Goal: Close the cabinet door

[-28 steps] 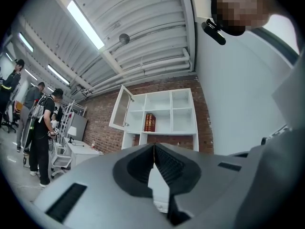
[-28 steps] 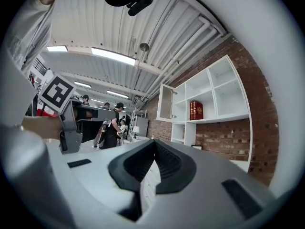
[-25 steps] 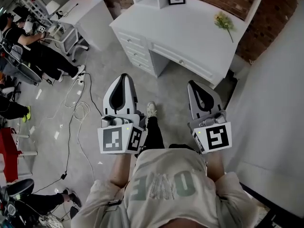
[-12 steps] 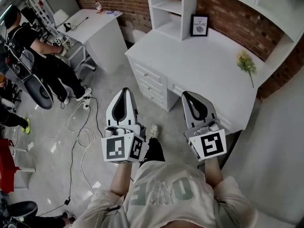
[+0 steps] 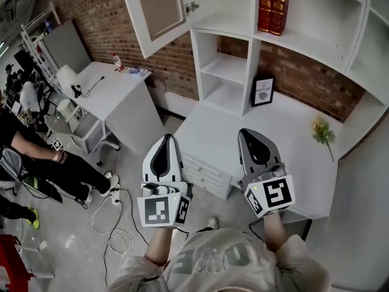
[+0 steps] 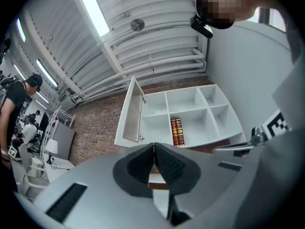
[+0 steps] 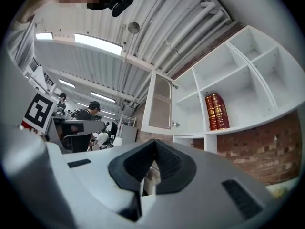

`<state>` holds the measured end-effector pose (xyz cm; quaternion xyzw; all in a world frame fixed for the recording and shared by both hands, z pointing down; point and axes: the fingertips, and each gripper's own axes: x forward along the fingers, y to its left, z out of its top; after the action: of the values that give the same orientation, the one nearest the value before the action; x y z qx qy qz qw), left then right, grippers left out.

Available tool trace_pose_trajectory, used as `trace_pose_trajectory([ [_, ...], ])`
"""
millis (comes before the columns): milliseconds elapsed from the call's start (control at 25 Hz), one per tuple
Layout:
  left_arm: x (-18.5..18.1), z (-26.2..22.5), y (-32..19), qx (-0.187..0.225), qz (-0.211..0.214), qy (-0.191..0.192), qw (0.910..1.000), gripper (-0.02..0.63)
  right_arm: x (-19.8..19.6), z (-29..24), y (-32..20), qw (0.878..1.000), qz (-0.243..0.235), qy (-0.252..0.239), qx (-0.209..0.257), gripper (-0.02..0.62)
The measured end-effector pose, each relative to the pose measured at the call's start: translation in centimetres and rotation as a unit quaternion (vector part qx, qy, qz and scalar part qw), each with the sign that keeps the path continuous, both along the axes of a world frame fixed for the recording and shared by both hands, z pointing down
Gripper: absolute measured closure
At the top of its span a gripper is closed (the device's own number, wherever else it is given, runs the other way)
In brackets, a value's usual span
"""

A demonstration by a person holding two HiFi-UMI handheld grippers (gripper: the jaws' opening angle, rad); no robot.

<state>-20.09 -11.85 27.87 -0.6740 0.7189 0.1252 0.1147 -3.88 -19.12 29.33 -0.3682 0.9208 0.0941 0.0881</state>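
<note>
Above the desk (image 5: pixel 209 126), cabinet door (image 5: pixel 159 11) open, untouched: approach step. Left tongs (image 5: pixel 165 140), right tongs (image 5: pixel 247 132) closed, empty; next, push door shut.

Your right gripper (image 7: pixel 153 144): jaws together, nothing between them, aimed upward at the shelf unit (image 7: pixel 248 75). The cabinet door (image 7: pixel 161 108) stands open, swung out at the unit's left side, with a small metal fitting (image 7: pixel 176 124) at its lower right corner. Two red books (image 7: pixel 217 111) stand upright in the compartment just right of the open one. There's a brick wall (image 7: pixel 259 149) below the shelves and a strip light (image 7: pixel 97 44) on the ceiling. A person in a cap (image 7: pixel 91 109) is far left, in the background.
</note>
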Motion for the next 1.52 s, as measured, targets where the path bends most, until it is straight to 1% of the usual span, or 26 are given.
trace_pose_trajectory([
  [80,-1.5,0.0,-2.0,-0.008,0.007,0.005,0.9999,0.591,-1.6,0.2,-2.3,0.999,0.011,-0.002,-0.030,0.580],
  [160,-2.4,0.1,-4.2,-0.019,0.009,0.007,0.9998,0.591,-2.9,-0.1,-4.6,0.998,0.010,-0.008,-0.060,0.580],
  [200,-2.6,0.0,-5.5,-0.024,0.010,0.009,0.9996,0.591,-3.3,-0.8,-5.7,0.998,0.008,-0.013,-0.067,0.580],
  [320,-2.9,-0.1,-8.7,-0.039,0.009,0.018,0.9990,0.591,-3.9,-2.9,-8.9,0.997,0.006,-0.028,-0.065,0.580],
  [400,-3.3,-0.3,-10.0,-0.044,0.001,0.020,0.9988,0.591,-4.4,-3.5,-10.7,0.997,0.006,-0.031,-0.066,0.580],
  [640,-5.5,-0.1,-10.7,-0.049,-0.041,0.024,0.9977,0.591,-7.8,-1.8,-13.2,0.994,-0.036,-0.020,-0.097,0.580],
  [760,-6.6,0.8,-10.9,-0.059,-0.056,0.030,0.9962,0.591,-9.7,-1.8,-13.8,0.993,-0.062,-0.024,-0.102,0.580],
  [840,-7.2,0.8,-11.0,-0.065,-0.064,0.028,0.9954,0.591,-11.4,-3.1,-14.1,0.993,-0.076,-0.027,-0.088,0.580],
  [1000,-8.8,-0.2,-10.9,-0.072,-0.089,0.017,0.9932,0.591,-16.7,-8.6,-14.1,0.993,-0.106,-0.037,-0.029,0.568],
  [1080,-9.6,-0.7,-10.6,-0.073,-0.101,0.015,0.9921,0.591,-20.1,-11.4,-13.8,0.992,-0.124,-0.039,0.001,0.424],
  [1160,-10.2,-1.2,-10.1,-0.069,-0.112,0.012,0.9912,0.591,-23.4,-13.9,-13.8,0.991,-0.127,-0.034,0.030,0.402],
  [1240,-10.6,-1.6,-9.3,-0.063,-0.123,0.010,0.9903,0.591,-26.7,-15.9,-14.3,0.992,-0.110,-0.024,0.051,0.382],
  [1360,-11.4,-1.2,-7.9,-0.063,-0.135,0.021,0.9886,0.591,-31.1,-17.8,-15.7,0.996,-0.062,-0.015,0.066,0.382],
  [1440,-12.0,-0.3,-6.9,-0.070,-0.136,0.038,0.9874,0.591,-33.2,-18.3,-16.7,0.997,-0.027,-0.010,0.072,0.383],
  [1520,-12.6,0.4,-6.2,-0.077,-0.142,0.045,0.9858,0.591,-34.5,-18.2,-17.6,0.998,-0.004,-0.006,0.069,0.383],
])
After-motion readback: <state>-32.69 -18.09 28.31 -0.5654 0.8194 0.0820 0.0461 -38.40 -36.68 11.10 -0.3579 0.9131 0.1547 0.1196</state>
